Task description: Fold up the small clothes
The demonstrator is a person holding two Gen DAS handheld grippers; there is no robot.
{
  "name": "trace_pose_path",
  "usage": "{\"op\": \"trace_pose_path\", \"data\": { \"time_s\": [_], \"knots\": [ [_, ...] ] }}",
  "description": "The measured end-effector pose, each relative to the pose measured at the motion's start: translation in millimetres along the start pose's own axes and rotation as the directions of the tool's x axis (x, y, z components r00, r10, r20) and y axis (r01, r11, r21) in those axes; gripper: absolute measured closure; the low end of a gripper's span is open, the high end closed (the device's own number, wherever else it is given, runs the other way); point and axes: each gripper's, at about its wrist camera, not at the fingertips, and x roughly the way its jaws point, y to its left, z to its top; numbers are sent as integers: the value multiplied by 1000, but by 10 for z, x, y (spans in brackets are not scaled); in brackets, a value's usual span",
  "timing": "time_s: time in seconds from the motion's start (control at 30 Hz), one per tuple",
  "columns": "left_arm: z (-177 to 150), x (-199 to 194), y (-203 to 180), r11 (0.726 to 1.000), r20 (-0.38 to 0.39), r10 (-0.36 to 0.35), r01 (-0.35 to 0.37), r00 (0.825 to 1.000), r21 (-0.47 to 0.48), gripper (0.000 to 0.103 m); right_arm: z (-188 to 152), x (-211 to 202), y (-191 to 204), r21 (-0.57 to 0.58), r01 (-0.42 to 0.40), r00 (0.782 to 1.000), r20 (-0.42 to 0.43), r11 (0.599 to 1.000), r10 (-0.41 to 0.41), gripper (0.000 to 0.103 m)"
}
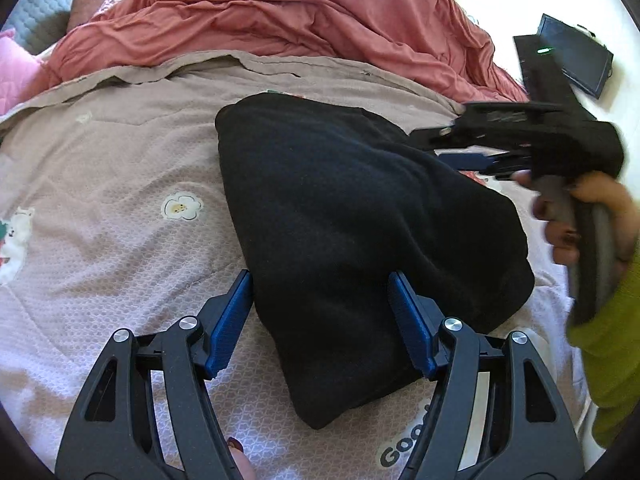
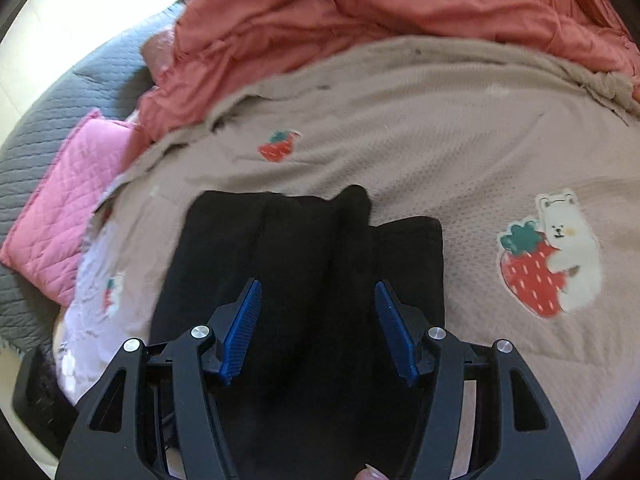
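A black garment (image 1: 360, 216) lies folded in a thick bundle on the pale pink blanket (image 1: 120, 240). My left gripper (image 1: 322, 312) stands open over its near end: one blue pad sits at the cloth's left edge and the other above the fabric, and neither squeezes it. At the right of the left wrist view a hand holds my right gripper (image 1: 436, 147), blurred, over the garment's far right side. In the right wrist view the garment (image 2: 304, 240) shows raised folds, and my right gripper (image 2: 318, 312) hangs open above it with nothing pinched.
A salmon-red duvet (image 1: 280, 12) is heaped along the blanket's far edge. A pink quilted pillow (image 2: 60, 208) and a grey quilted mat (image 2: 48, 128) lie to the left. A dark screen (image 1: 572, 54) stands at the far right. A yellow-green sleeve (image 1: 608, 340) is at the right edge.
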Motion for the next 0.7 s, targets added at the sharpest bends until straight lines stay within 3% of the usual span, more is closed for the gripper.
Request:
{"op": "trace_pose_path", "data": {
  "time_s": [0.1,0.13,0.17,0.3,0.43,0.5,0.63,0.7],
  "knots": [
    [-7,8,3,1000,1,-9,9,1000,-1,42,38,131,-19,20,-36,999,-25,999,37,52],
    [-10,4,3,1000,2,-11,11,1000,0,42,49,145,-11,32,-79,996,-29,996,79,72],
    [-11,1,4,1000,4,-14,14,1000,1,42,59,132,4,31,-91,996,-24,995,91,78],
    [-13,-14,45,999,9,-34,34,999,-16,42,90,106,45,10,-94,995,-13,996,94,79],
    [-22,-42,45,999,17,-41,42,999,-16,42,124,199,-47,74,-147,988,-31,986,150,64],
    [-26,-43,41,999,17,-39,40,999,-13,42,129,233,-64,92,-163,986,-30,982,166,64],
    [-36,-57,59,999,25,-45,46,999,-20,42,97,149,60,29,-157,988,12,987,156,86],
    [-33,-92,73,999,37,-45,46,998,-20,42,76,26,144,-13,-144,988,51,989,145,88]
  ]
}}
